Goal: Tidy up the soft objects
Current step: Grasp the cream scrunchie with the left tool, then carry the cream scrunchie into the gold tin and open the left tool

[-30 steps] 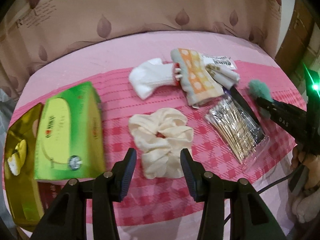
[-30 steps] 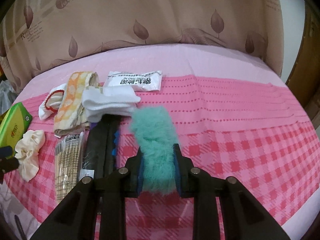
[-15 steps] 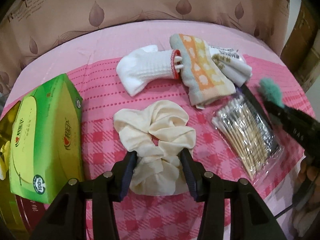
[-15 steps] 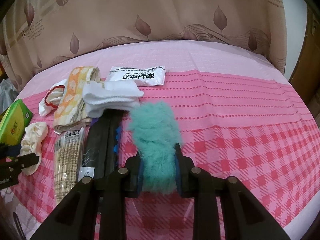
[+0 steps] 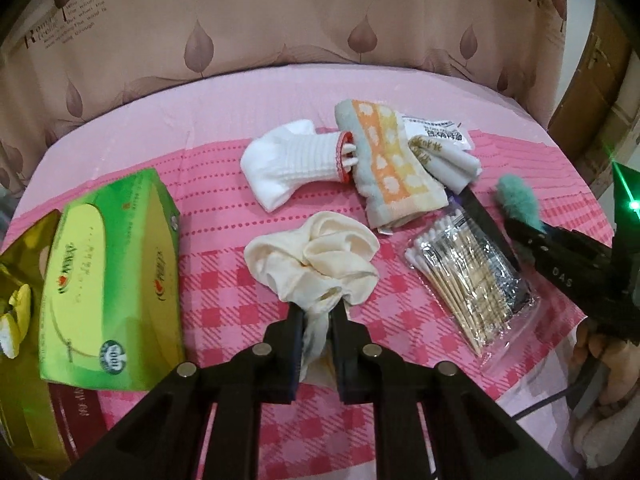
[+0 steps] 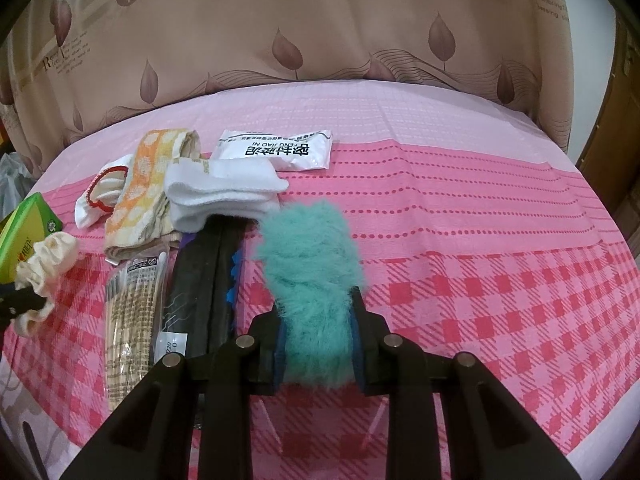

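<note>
Fingers on my left gripper (image 5: 317, 312) have just been closing and now pinch the near edge of the cream scrunchie (image 5: 316, 264), fabric bunched tight between them. A second ago they stood wide with the scrunchie lying free ahead, so the grab looks made (lift not started, most of it rests on the pink checked bedspread (image 5: 400, 360)). My guess: next is carrying it to wherever the soft things get grouped.

Right gripper (image 6: 318, 320) fingers are clamped on the teal fluffy scrunchie (image 6: 312, 264), same as before, no change there. It sticks forward out of the grip, over the bedspread right of the black comb (image 6: 204, 280).

Left alone: white sock (image 5: 292, 168), orange patterned towel (image 5: 388, 168), folded white socks (image 6: 224, 192), cotton swab pack (image 5: 468, 284), white sachet (image 6: 276, 150), green tissue box (image 5: 108, 280) at far left. Soft stuff is mostly bunched at the far side already (hard items mixed in).
</note>
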Available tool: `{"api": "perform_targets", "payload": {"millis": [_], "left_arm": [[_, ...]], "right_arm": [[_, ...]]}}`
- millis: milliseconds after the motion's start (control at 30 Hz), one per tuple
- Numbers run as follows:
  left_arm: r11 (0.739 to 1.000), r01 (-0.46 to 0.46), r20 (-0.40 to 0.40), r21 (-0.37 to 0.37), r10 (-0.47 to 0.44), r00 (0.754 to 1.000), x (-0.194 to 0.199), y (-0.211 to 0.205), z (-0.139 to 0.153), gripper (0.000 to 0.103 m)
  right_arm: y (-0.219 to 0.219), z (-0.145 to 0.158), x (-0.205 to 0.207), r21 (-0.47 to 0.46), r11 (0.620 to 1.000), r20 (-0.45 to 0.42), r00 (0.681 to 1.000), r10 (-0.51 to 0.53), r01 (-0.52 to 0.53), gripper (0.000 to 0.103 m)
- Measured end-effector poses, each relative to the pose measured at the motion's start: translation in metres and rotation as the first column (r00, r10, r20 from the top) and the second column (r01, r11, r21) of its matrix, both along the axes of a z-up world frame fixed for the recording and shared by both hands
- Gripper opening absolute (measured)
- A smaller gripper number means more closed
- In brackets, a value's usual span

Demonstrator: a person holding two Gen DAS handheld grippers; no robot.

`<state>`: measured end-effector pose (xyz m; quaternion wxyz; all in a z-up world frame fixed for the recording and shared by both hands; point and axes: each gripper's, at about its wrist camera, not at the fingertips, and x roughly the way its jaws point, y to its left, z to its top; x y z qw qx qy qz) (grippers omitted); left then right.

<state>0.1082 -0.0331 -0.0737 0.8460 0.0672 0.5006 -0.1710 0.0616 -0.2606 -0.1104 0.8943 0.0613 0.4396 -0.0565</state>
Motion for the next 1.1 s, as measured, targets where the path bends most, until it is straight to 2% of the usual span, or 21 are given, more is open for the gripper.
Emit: {"api": "perform_targets", "payload": {"millis": [333, 533, 867, 1100], "left_arm": [[1.000, -0.011, 0.045, 0.005, 0.011, 0.999, -0.016, 0.006, 0.024, 0.012], [0.999, -0.046, 0.074, -0.002, 0.046, 0.996, -0.021, 0.023, 0.040, 0.012], [0.990, -0.144, 0.133, 0.013, 0.141, 0.981, -0.025, 0.079, 0.063, 0.012], [0.965, -0.260, 0.139, 0.037, 0.252, 0.958, -0.022, 0.136, 0.062, 0.012]], "right_arm": [[0.000, -0.001, 0.000, -0.005, 1.000, -0.001, 1.000, 0.000, 0.000, 0.024], [0.001, -0.001, 0.000, -0.011, 1.000, -0.002, 1.000, 0.000, 0.000, 0.024], [0.000, -0.002, 0.000, -0.021, 1.000, -0.004, 1.000, 0.000, 0.000, 0.025], [0.002, -0.002, -0.001, -0.028, 1.000, -0.005, 1.000, 0.001, -0.001, 0.025]]}}
